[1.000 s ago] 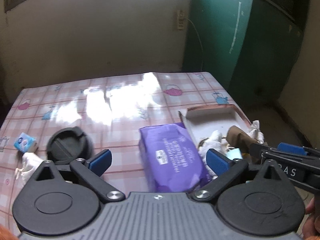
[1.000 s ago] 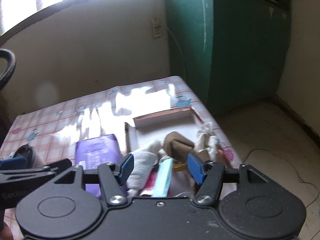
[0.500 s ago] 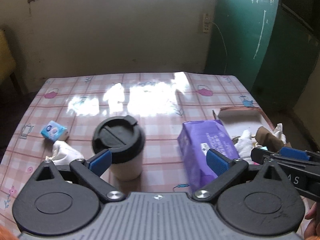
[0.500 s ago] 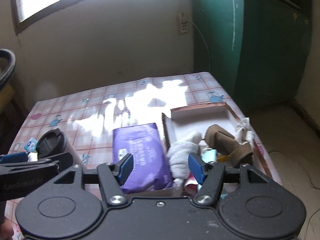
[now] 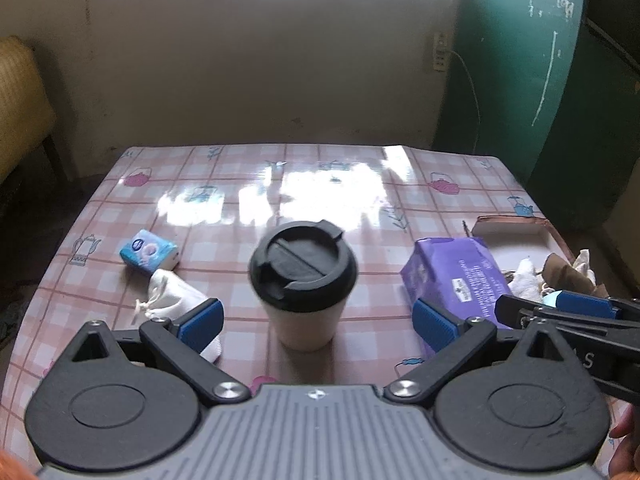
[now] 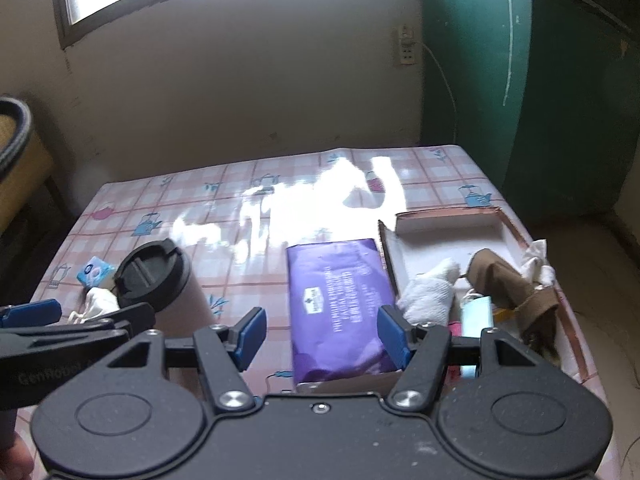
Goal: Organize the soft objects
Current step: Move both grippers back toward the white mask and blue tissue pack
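Observation:
A purple soft pack [image 6: 338, 300] lies on the checked tablecloth, with my right gripper [image 6: 320, 336] open just above its near end, nothing pinched. Beside it an open cardboard box [image 6: 448, 226] holds a white cloth [image 6: 430, 294], a brown bundle [image 6: 508, 280] and a light blue mask [image 6: 476, 312]. In the left wrist view my left gripper [image 5: 316, 318] hangs open in front of a white cup with a black lid [image 5: 303, 280]. A white drawstring pouch [image 5: 172, 292] and a small blue tissue packet [image 5: 148, 250] lie to its left. The purple pack [image 5: 460, 276] sits to the right.
The table [image 5: 280, 184] stands against a cream wall, with a green door [image 6: 520, 80] at the right and a yellow chair [image 5: 20, 112] at the left. The box sits close to the table's right edge. The right gripper's arm [image 5: 568, 320] reaches into the left view.
Both grippers have swung leftward across the table. The left view went from the purple pack to the cup; the right view went from the box to the purple pack. Both stayed open.

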A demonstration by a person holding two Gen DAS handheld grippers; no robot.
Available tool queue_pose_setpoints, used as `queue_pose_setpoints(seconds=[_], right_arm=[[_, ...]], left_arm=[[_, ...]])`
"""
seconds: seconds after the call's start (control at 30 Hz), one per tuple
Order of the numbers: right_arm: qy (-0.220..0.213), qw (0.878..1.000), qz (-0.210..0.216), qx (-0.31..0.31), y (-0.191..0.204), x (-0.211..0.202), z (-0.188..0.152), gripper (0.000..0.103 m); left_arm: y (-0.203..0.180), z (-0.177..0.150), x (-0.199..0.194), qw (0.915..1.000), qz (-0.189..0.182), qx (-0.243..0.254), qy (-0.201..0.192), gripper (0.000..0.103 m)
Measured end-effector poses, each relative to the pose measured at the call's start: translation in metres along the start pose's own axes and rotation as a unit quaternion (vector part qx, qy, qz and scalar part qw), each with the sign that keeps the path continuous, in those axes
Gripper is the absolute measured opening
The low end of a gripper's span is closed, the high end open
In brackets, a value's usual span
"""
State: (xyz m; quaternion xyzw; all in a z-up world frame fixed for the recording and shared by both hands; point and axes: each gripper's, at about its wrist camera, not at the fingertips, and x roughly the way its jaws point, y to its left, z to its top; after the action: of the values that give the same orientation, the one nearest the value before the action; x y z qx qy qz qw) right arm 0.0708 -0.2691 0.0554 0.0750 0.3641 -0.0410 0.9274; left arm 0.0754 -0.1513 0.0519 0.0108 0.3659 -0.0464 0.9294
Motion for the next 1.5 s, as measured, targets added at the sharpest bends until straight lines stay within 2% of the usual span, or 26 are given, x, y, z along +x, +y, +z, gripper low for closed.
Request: queue_pose_setpoints(seconds=[0.67, 1.5], right_arm=[[0.014, 0.998, 0.044, -0.043, 0.075, 0.010, -0.009, 0.074], [0.025, 0.990, 0.090, -0.106, 0.167, 0.023, -0.024, 0.074]], left_arm=[[0.069, -0.013, -0.009, 0.9987, 0.034, -0.038, 0.000, 0.103], [0.155, -0.035, -0.019, 0.9923, 0.080, -0.094, 0.004, 0.103]])
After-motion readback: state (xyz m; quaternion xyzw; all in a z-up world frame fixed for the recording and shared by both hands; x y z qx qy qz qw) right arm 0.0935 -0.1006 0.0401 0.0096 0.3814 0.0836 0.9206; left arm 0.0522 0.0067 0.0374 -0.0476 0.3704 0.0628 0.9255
